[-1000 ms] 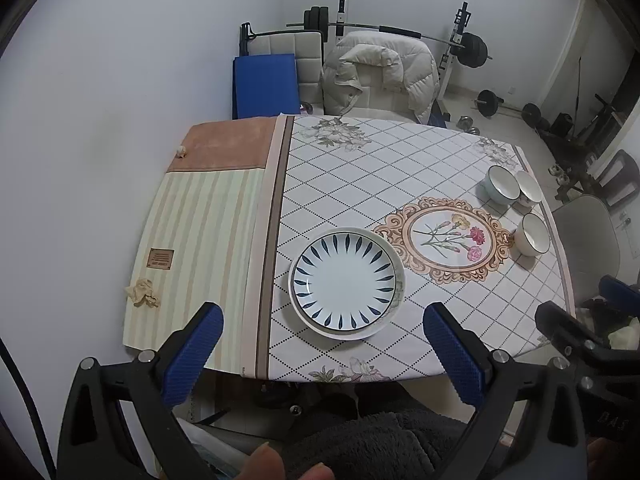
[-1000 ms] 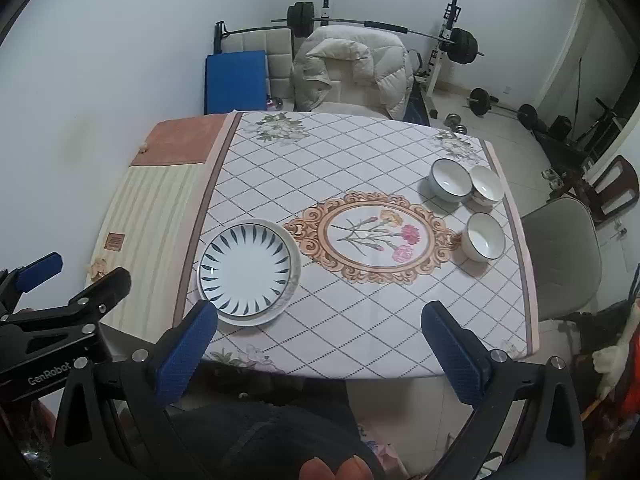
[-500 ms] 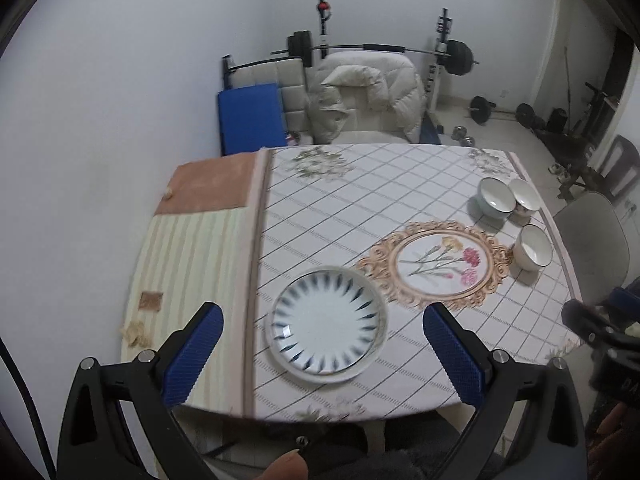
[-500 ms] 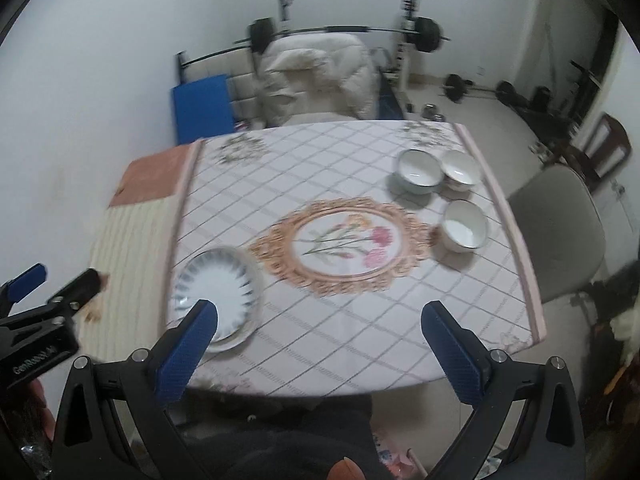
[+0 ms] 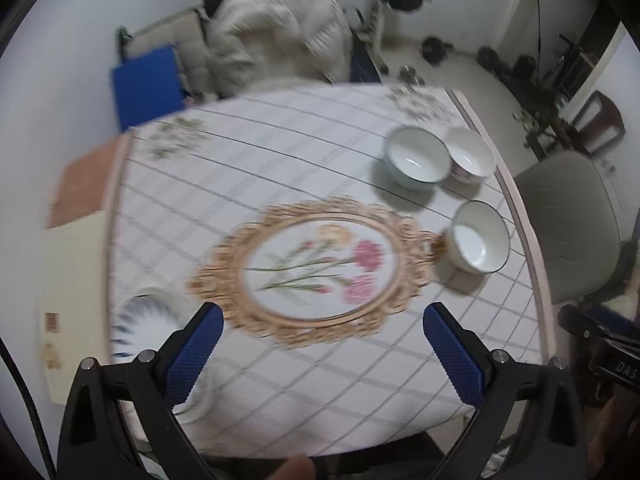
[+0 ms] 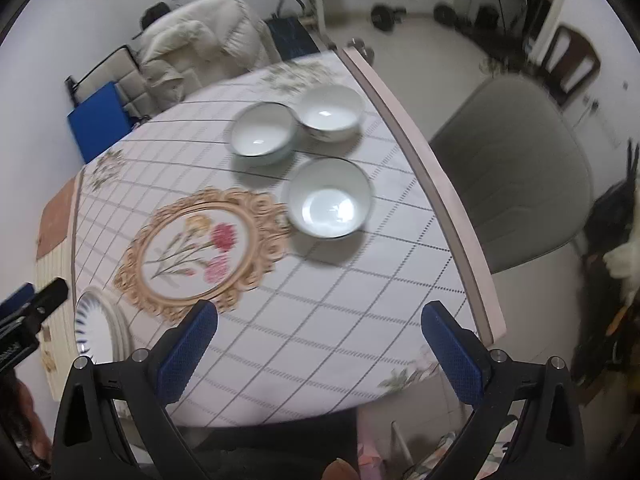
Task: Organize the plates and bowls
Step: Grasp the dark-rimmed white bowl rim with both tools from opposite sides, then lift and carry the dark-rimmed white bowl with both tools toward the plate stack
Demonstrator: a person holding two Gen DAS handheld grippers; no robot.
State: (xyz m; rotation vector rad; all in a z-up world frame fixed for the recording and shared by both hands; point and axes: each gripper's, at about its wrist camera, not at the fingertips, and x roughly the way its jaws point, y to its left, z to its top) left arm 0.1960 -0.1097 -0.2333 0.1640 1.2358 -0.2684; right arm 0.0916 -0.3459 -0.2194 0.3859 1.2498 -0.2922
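Three white bowls stand near the table's right edge: a near bowl (image 6: 330, 198) (image 5: 480, 236), a far left bowl (image 6: 262, 133) (image 5: 416, 158) and a far right bowl (image 6: 332, 112) (image 5: 472, 158). The two far ones touch. A white plate with blue rays (image 6: 94, 330) (image 5: 140, 320) lies on a larger plate at the near left. My left gripper (image 5: 322, 340) is open above the table's near edge, in front of the flower medallion. My right gripper (image 6: 318, 338) is open too, nearer than the near bowl. Both hold nothing.
The table (image 6: 320, 320) carries a diamond-check cloth with a gold oval flower medallion (image 6: 200, 248). A grey chair (image 6: 512, 160) stands at the right edge. Behind the table are a chair draped with a cream jacket (image 5: 276, 36), a blue pad (image 5: 148, 80) and weights.
Both views have swung to the right and closer to the table. The bowls are now larger and more central, and the plate has slid to the lower left. Both grippers stay open.
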